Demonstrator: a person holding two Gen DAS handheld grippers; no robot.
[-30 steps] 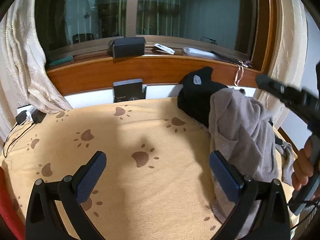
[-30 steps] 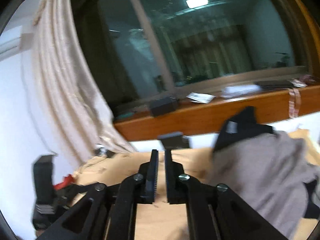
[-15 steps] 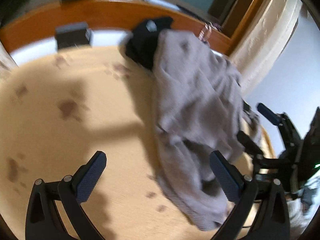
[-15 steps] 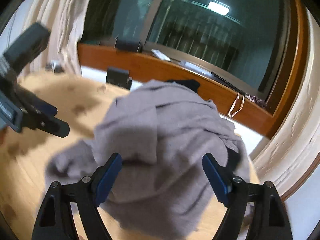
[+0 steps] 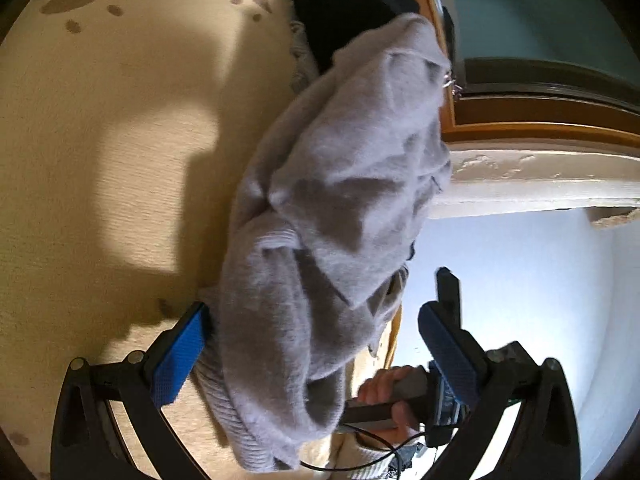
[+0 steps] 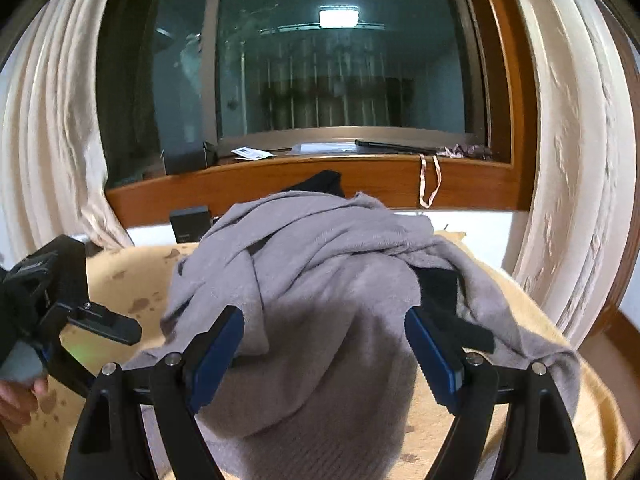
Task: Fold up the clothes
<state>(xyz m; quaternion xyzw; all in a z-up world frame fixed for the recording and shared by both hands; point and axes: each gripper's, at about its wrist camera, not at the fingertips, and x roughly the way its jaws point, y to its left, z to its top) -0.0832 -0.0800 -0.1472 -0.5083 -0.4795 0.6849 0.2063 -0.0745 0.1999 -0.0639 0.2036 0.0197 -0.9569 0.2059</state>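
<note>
Angling down over the paw-print blanket (image 5: 100,160), the left gripper (image 5: 308,356) and right gripper (image 6: 324,344) both stand wide open, each straddling the near end of the crumpled grey sweater (image 6: 320,280) without pinching it.

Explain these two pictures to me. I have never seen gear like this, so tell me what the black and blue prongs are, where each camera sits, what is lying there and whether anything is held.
No robot here: a person holds a hand tool in each hand, each with two blue-padded fingers and a wide-angle camera looking along them. One picture is from the left gripper, the other from the right gripper. Both stand open around a crumpled grey sweater without pinching it. The sweater lies heaped over a black garment on a tan paw-print blanket. The left view also shows the hand gripping the other tool's handle.
</note>
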